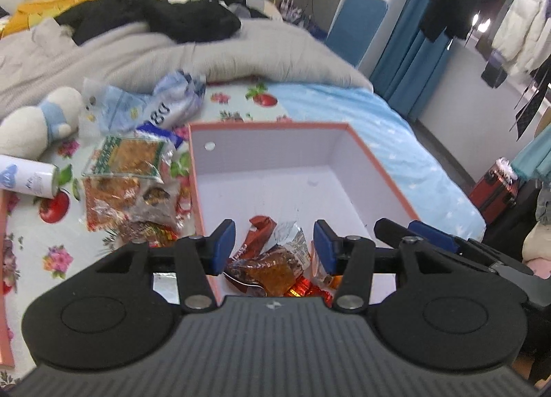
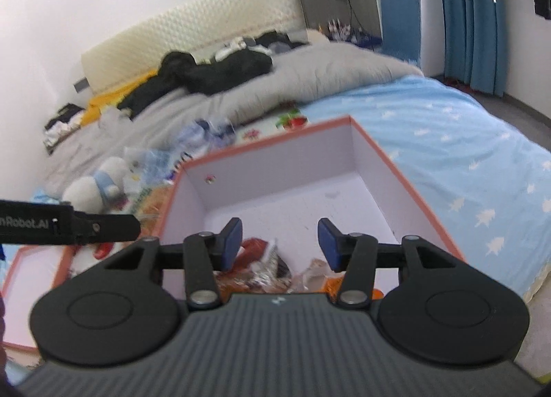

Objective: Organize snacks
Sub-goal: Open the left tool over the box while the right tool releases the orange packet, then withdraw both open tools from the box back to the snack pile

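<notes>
On the bed (image 1: 361, 111), both the left hand-held gripper (image 1: 274, 247) and right hand-held gripper (image 2: 279, 244) hover released, about half-spread and empty, with snack packets (image 1: 272, 259) below them inside the pink-rimmed box (image 1: 268, 152).

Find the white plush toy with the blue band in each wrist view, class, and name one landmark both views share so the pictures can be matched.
Left wrist view: the plush toy lies at the far left edge, on the floral sheet, left of the pink-rimmed box.
Right wrist view: the plush toy sits left of centre, blurred, beyond the box's left wall.
Shared landmark: the pink-rimmed box, open, with snack packets at its near end.
</notes>
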`<state>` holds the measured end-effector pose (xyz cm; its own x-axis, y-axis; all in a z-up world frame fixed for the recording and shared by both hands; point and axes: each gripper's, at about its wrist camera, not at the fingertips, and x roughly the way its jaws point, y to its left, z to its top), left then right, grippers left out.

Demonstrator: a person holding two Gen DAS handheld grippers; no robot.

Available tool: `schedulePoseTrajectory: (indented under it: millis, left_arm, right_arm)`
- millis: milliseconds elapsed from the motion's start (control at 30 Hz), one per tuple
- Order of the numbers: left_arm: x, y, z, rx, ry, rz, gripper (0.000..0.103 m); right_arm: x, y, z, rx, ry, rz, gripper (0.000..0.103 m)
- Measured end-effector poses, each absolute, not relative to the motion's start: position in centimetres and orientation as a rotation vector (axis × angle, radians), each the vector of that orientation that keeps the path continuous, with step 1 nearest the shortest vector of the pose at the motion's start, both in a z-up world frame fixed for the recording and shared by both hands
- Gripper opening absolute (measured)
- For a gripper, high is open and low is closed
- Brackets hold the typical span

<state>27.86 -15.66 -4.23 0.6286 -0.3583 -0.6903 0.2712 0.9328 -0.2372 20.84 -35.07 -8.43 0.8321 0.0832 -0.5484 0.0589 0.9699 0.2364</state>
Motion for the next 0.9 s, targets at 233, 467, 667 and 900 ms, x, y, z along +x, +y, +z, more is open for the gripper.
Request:
schedulePoseTrajectory:
  millis: [233,467,667,900]
  left_arm:
    - [24.4,-12.3,-1.4,-0.126,0.741,-0.342,0.056]
    - [21.4,-8.6,-0.4,-0.139,0.702,-0.303,0.056]
    - [19.2,-5.9,-0.9,-0.134,0.691,-0.262,0.056]
    - [16.7,-2.4,-3.5,-0.176,0.7,-0.206,0.056]
  right_arm:
    - [18.8,-33.1,-5.6,0.216,0.526,0.048,0.051]
    - [17.0,-30.5,-4.5,0.192,0.499,0.089,0.051]
    - [15.7,-28.0,-4.7,0.183,0.483,0.119,0.051]
    - [13.5,-25.2,-6.3,0.177,0.48,0.152,0.051]
